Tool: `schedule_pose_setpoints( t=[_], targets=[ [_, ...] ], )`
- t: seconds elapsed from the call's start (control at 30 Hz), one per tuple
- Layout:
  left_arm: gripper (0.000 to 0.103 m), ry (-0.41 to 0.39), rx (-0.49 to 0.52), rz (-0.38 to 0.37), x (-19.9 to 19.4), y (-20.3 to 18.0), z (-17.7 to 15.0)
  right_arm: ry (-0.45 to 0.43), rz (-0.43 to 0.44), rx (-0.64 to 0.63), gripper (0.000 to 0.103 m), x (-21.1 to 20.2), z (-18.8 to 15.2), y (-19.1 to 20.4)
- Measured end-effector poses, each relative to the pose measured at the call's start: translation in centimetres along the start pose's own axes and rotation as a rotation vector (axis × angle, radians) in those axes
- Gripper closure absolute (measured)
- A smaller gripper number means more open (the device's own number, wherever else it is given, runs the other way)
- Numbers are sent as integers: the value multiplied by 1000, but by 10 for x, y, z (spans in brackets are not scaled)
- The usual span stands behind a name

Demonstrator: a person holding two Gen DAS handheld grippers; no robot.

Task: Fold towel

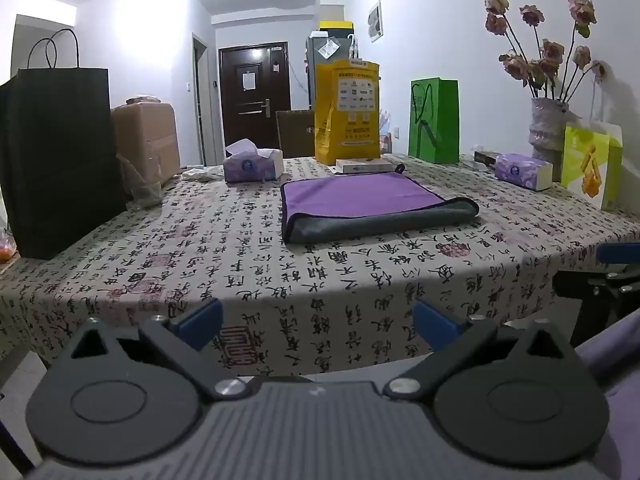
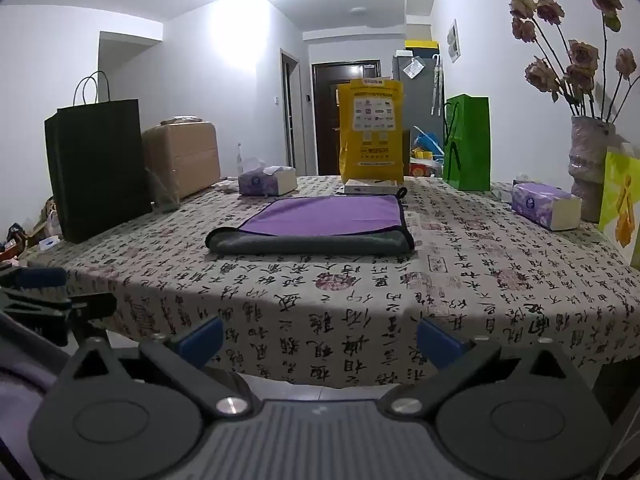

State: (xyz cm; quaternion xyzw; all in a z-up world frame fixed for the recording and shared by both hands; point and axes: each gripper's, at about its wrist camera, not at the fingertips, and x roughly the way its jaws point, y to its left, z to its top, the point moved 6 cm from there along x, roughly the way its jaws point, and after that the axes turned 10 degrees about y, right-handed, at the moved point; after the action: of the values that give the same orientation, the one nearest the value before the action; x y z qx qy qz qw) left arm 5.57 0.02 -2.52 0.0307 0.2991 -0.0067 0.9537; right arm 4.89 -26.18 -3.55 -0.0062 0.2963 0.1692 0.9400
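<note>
**Towel lying folded, both grippers hanging back**

The towel (image 1: 362, 204) is lying flat mid-table on the patterned tablecloth (image 1: 240, 264), purple face up, its grey underside showing along the rolled near fold (a small loop is sticking out at a far corner). The left gripper (image 1: 316, 322) and right gripper (image 2: 318, 340) are hovering off the table's near edge, jaws apart, holding nothing.

Black left gripper (image 1: 318, 322) and right gripper (image 2: 320, 338), blue-padded jaws, silver screws.
</note>
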Motion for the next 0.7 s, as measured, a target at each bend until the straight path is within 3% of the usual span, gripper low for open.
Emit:
schedule_pose_setpoints(
  t=[0.7],
  targets=[
    [0,-17,-3,11,-1,1,1,-8,17,7,0,1,0,2]
  ],
)
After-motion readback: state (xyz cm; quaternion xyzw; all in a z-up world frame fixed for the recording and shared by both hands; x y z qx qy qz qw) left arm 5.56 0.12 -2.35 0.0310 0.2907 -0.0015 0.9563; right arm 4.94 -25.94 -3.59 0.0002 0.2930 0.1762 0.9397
